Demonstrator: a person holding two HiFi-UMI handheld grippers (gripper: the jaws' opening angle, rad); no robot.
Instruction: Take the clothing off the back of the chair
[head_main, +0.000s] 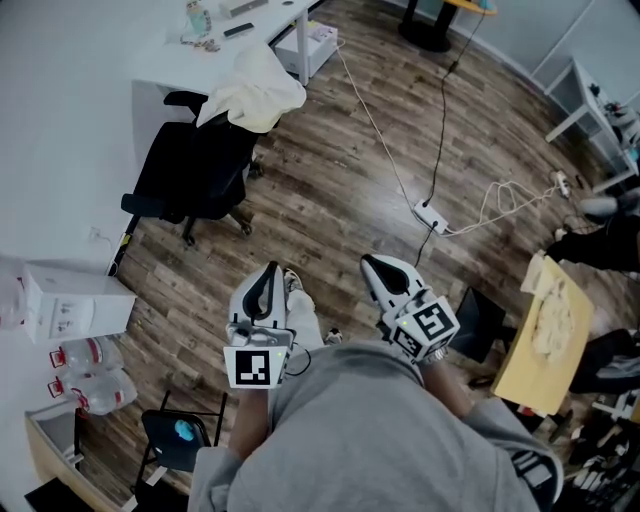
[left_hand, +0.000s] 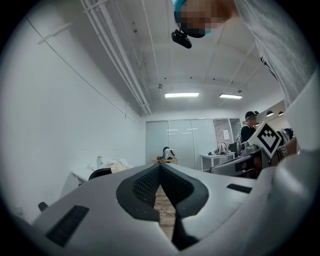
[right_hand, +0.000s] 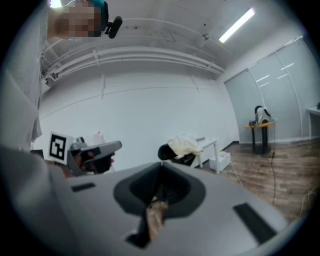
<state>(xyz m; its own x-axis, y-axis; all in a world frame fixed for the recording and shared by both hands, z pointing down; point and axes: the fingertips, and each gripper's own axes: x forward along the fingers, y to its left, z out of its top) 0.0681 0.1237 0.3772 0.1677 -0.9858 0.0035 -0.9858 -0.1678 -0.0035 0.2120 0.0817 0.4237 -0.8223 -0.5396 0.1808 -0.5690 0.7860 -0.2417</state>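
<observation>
A cream garment (head_main: 255, 90) hangs over the back of a black office chair (head_main: 195, 165) at the upper left of the head view, beside a white desk (head_main: 180, 60). Both grippers are held out low in front of the person, well short of the chair. My left gripper (head_main: 268, 270) is shut with nothing in it, and so is my right gripper (head_main: 373, 264). In the left gripper view the garment (left_hand: 118, 165) and chair (left_hand: 102, 173) are small and far, left of the closed tips (left_hand: 160, 168). The right gripper view shows the garment (right_hand: 186, 145) on the chair (right_hand: 172, 153) just above its closed tips (right_hand: 161, 170).
A power strip (head_main: 431, 215) with cables lies on the wood floor ahead. A white box (head_main: 70, 300) and water bottles (head_main: 90, 378) stand at the left wall. At the right are a yellow table (head_main: 545, 345) and a person (head_main: 600, 240). A small black stool (head_main: 180, 435) is behind left.
</observation>
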